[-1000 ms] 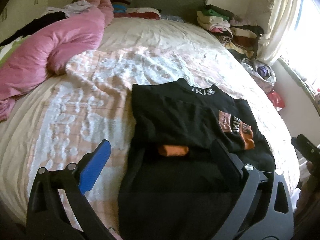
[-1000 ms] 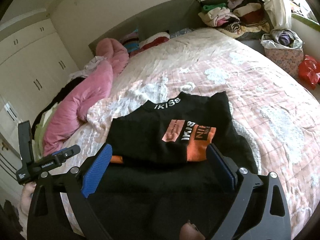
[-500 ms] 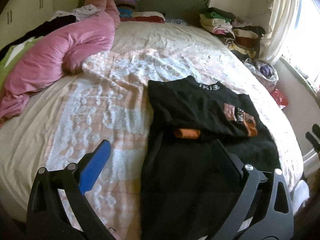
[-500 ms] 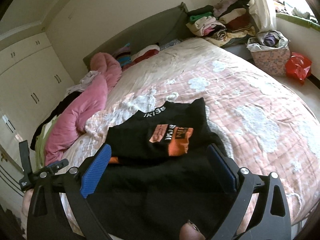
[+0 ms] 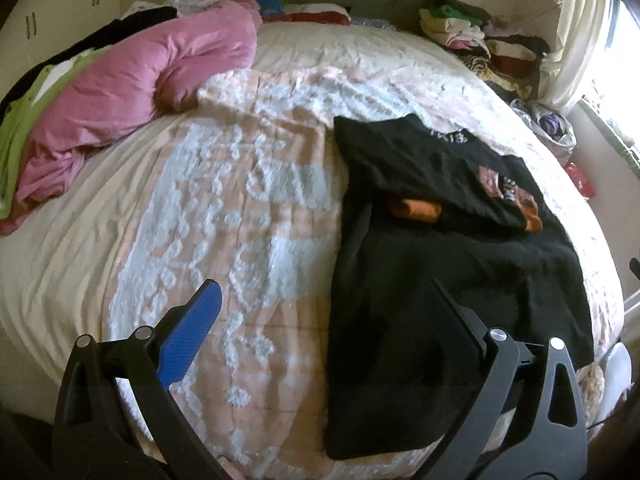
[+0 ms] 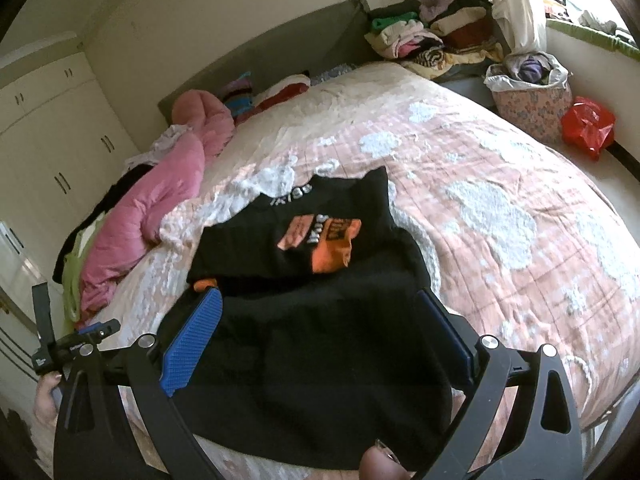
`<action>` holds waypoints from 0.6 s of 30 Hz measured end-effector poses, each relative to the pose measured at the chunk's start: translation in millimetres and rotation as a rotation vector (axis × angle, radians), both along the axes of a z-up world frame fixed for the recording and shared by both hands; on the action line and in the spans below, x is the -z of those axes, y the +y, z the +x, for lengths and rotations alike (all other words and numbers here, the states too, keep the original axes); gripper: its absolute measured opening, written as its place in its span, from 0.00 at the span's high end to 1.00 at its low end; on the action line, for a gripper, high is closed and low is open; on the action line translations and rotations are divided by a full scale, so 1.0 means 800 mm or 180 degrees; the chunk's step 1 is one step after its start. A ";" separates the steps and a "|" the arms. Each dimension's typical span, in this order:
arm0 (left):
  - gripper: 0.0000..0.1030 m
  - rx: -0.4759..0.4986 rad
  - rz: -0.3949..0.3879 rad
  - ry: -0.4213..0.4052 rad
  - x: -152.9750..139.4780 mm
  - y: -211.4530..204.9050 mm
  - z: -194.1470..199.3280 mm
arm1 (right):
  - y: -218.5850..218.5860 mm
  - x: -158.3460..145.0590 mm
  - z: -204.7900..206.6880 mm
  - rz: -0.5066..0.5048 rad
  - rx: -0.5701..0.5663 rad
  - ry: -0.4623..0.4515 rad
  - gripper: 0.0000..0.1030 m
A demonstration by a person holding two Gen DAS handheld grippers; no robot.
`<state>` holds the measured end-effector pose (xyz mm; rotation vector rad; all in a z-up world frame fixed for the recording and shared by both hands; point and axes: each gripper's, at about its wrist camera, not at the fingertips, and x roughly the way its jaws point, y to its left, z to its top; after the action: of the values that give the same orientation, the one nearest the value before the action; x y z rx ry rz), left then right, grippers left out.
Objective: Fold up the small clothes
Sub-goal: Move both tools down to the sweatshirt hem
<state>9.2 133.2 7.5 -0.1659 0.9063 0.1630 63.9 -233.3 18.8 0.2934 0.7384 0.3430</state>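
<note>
A black top with an orange print [image 5: 440, 216] [image 6: 320, 280] lies on the bed, its upper part with the collar folded down over the body and an orange cuff [image 5: 416, 209] peeking out at the fold. My left gripper [image 5: 324, 296] is open above the bed's near edge, its blue pad [image 5: 192, 332] over the bedspread to the left of the garment and its other finger over the black hem. My right gripper [image 6: 320, 304] is open too, hovering above the lower half of the top. Neither holds anything. The left gripper [image 6: 76, 344] also shows in the right wrist view, held by a hand.
The pink-and-white bedspread [image 5: 248, 208] covers the bed. A pink duvet [image 5: 132, 92] is bunched at the left. Stacked folded clothes [image 6: 432, 36] sit at the head right, beside a filled basket [image 6: 528, 88] and a red bag [image 6: 586, 124]. White wardrobes [image 6: 52, 140] stand left.
Both grippers have drawn back and up from the garment, so more of the bed and the hem shows. The top lies as before, and both grippers stayed open.
</note>
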 end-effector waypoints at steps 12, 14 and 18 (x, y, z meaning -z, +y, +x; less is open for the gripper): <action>0.09 0.0087 -0.0144 0.0292 0.051 -0.008 -0.012 | -0.005 0.053 -0.009 -0.0232 0.0064 0.0299 0.07; 0.09 0.0101 -0.0155 0.0336 0.060 -0.011 -0.014 | -0.006 0.062 -0.012 -0.0238 0.0063 0.0359 0.07; 0.17 0.0180 -0.0163 0.0406 0.074 -0.016 -0.020 | -0.009 0.076 -0.017 -0.0279 0.0062 0.0445 0.07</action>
<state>-7.1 120.2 -51.4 -0.1786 1.0416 0.0986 50.4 -240.3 -42.1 0.2432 0.8851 0.2727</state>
